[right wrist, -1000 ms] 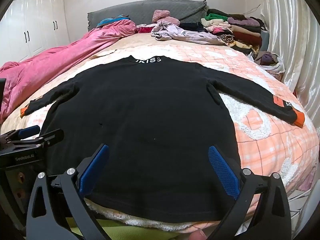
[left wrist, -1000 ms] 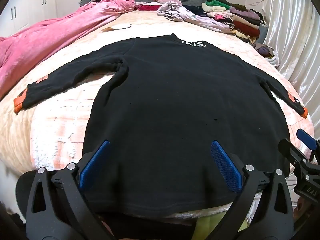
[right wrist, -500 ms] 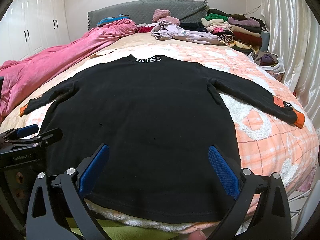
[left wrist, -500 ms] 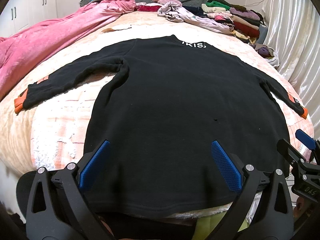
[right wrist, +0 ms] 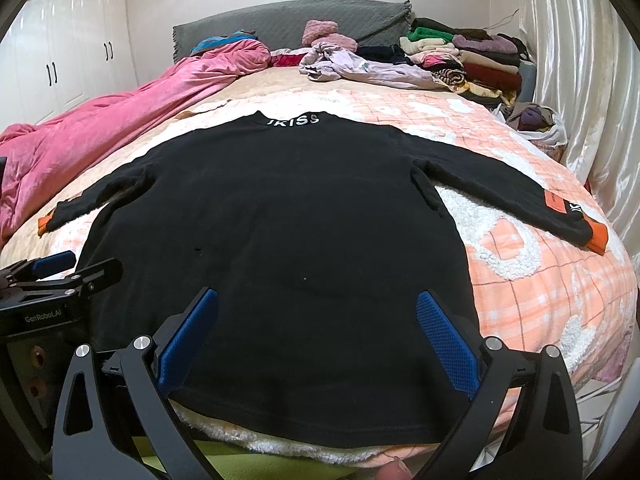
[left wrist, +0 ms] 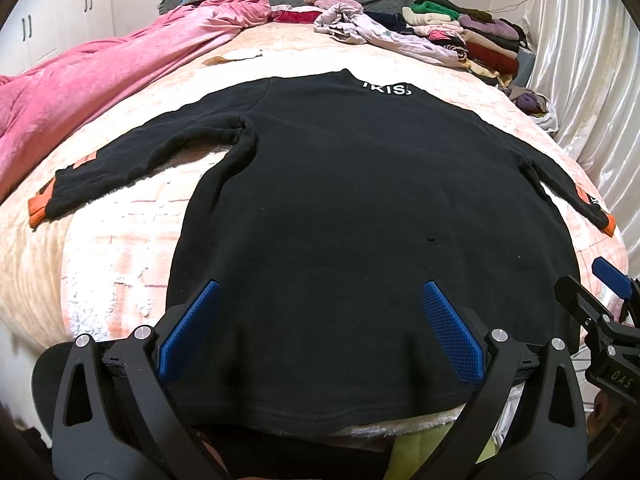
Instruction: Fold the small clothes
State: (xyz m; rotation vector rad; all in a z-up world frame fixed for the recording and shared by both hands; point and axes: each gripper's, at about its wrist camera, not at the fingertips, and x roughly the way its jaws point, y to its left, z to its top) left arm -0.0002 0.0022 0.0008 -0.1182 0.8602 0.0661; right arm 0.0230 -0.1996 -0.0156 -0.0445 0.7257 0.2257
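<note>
We are holding the right gripper [right wrist: 318,332] wide apart over the hem of a black sweater [right wrist: 288,216] lying flat on the bed [right wrist: 540,280].

Collar lettering on the black sweater [left wrist: 360,208] cut at its fold in left view; hem middle dropping over the bed [left wrist: 100,248] near edge, hidden behind gripper frames.

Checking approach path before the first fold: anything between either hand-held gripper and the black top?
Nothing visible. The black top lies spread flat on the bed; the left hand-held gripper and right hand-held gripper both hang open over its hem.
</note>
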